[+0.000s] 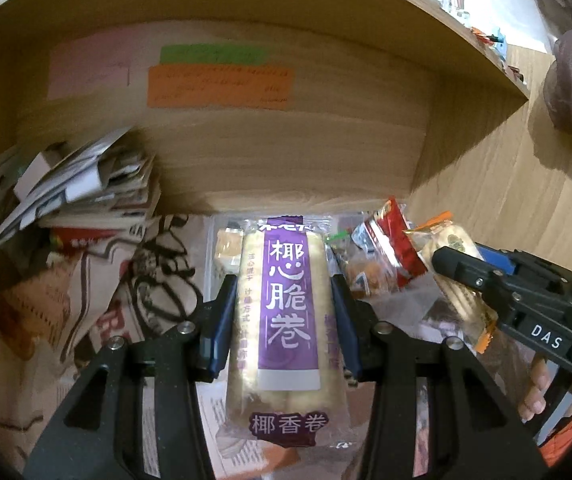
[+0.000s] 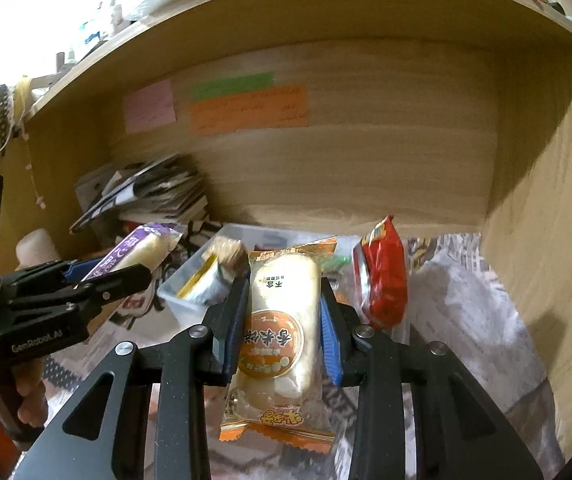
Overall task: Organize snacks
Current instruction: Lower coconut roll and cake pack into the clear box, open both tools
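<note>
1. The left gripper (image 1: 283,304) is closed on a purple-labelled coconut roll packet (image 1: 286,320); its blue pads press the packet's two long sides, and the packet is held lengthwise, off the surface.
2. The right gripper (image 2: 281,320) is clamped on an orange-trimmed rice cracker packet (image 2: 279,332), gripped at mid-length with both crimped ends sticking out.
3. From the right wrist view, the left gripper (image 2: 97,280) appears at the left with the coconut roll packet (image 2: 141,252) in its jaws.
4. A clear plastic bin (image 2: 189,300) sits near the back edge of the tabletop, with a few wrapped snacks inside.
5. A red snack bag (image 2: 382,276) stands upright just right of the bin.
6. Newspaper (image 2: 466,300) covers the tabletop.
7. A stack of papers (image 1: 81,184) lies in the back left corner, against the wooden back panel (image 1: 286,148).
8. Pink, green and orange sticky notes (image 1: 217,84) are stuck to that panel.
</note>
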Tool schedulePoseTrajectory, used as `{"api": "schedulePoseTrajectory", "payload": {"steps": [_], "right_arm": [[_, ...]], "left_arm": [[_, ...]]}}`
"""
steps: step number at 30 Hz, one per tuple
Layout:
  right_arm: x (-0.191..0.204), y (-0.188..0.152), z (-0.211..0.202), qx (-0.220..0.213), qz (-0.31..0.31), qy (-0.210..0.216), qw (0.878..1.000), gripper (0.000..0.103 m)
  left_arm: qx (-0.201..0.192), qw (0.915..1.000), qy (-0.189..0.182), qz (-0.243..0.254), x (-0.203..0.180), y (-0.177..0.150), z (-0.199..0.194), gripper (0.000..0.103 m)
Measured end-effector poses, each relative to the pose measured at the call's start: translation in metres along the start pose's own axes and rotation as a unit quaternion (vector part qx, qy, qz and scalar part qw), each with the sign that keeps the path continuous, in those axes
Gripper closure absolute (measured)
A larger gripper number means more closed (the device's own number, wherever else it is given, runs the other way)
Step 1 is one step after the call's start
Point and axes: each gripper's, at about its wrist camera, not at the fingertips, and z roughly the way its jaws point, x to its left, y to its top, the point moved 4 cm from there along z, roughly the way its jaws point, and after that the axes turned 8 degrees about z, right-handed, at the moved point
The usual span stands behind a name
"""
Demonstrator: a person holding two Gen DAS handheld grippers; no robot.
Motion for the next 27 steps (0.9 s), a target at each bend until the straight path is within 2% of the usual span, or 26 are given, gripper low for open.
{"api": "schedulePoseTrajectory", "payload": {"steps": [12, 19, 27], "right_arm": [[-0.004, 0.024, 0.038, 0.011, -0.008, -0.001, 1.0, 0.073], [-0.011, 0.029, 0.067, 0.036, -0.016, -0.01, 0.999, 0.073], [-0.019, 0.028, 0.103, 0.079, 0.004, -0.003, 0.997, 0.073]], "left_arm": [[0.009, 0.9999, -0.002, 0.004, 0.002, 0.03, 0.048, 0.058], [0.029, 0.9995, -0.001, 0.015, 0.007, 0.035, 0.08, 0.058], [0.047, 0.9988, -0.007, 0.012, 0.013, 0.036, 0.112, 0.058]]}}
